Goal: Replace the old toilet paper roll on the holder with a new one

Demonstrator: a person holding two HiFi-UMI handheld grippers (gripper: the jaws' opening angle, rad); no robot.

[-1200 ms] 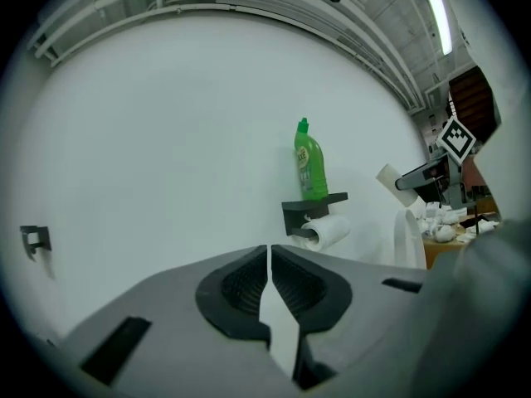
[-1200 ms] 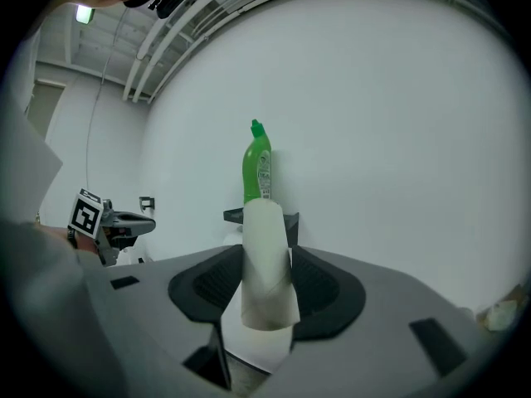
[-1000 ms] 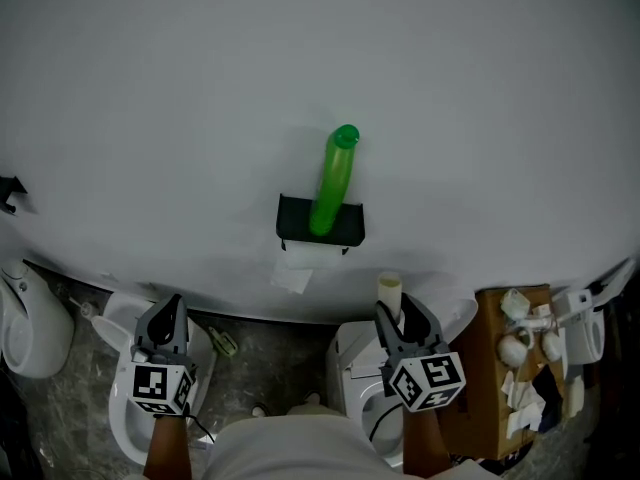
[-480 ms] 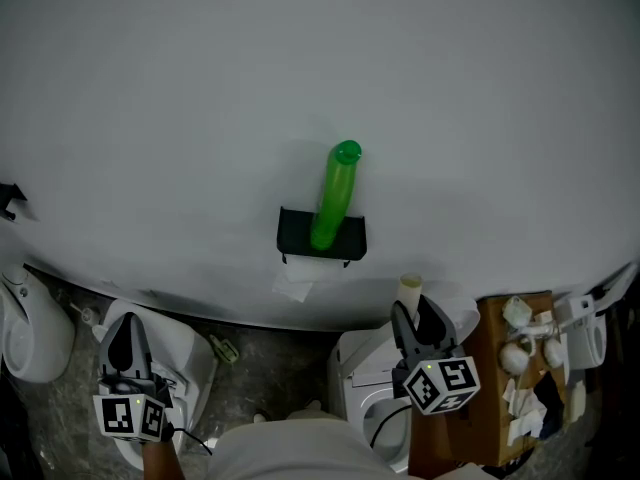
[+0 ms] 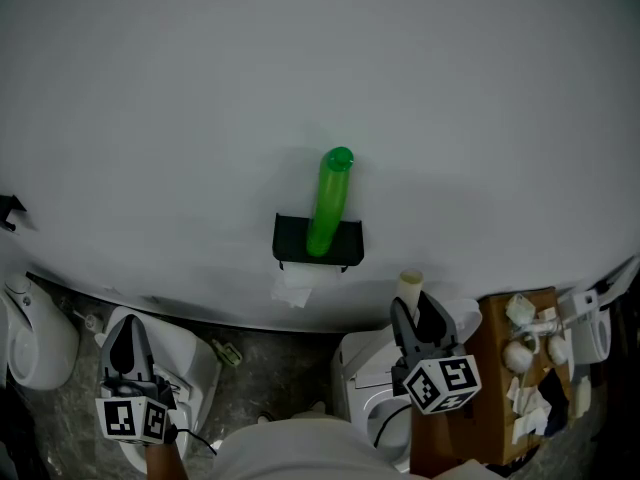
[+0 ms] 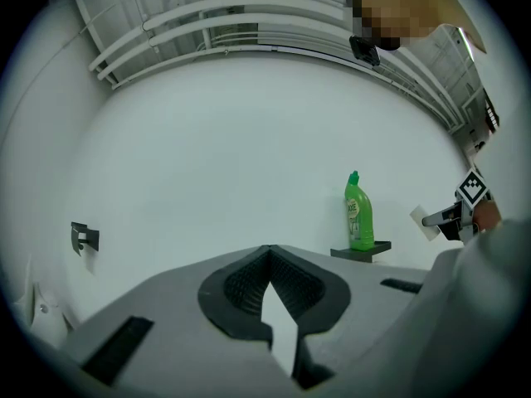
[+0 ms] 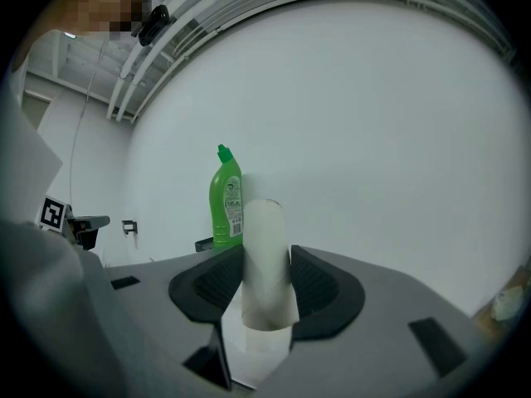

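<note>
A black wall holder (image 5: 290, 240) carries a green bottle (image 5: 328, 200) standing on its top, and a white sheet of toilet paper (image 5: 298, 286) hangs under it. My right gripper (image 5: 418, 306) is below and to the right of the holder, shut on a pale cardboard tube (image 5: 409, 285) that stands upright between its pads. In the right gripper view the tube (image 7: 264, 247) fills the gap of my right gripper (image 7: 265, 265), with the green bottle (image 7: 226, 199) behind it. My left gripper (image 5: 128, 325) is low at the left, shut and empty (image 6: 267, 253); its view shows the bottle (image 6: 358, 214) far off.
White toilets (image 5: 362, 368) stand on the floor below the wall, one under each gripper. A brown wooden stand (image 5: 497, 398) with white items is at the right. A white urinal (image 5: 35, 333) sits at the far left, and a small black hook (image 6: 85, 237) is on the wall.
My left gripper has moved left and lower in the head view, away from the holder. My right gripper with the tube has shifted slightly right.
</note>
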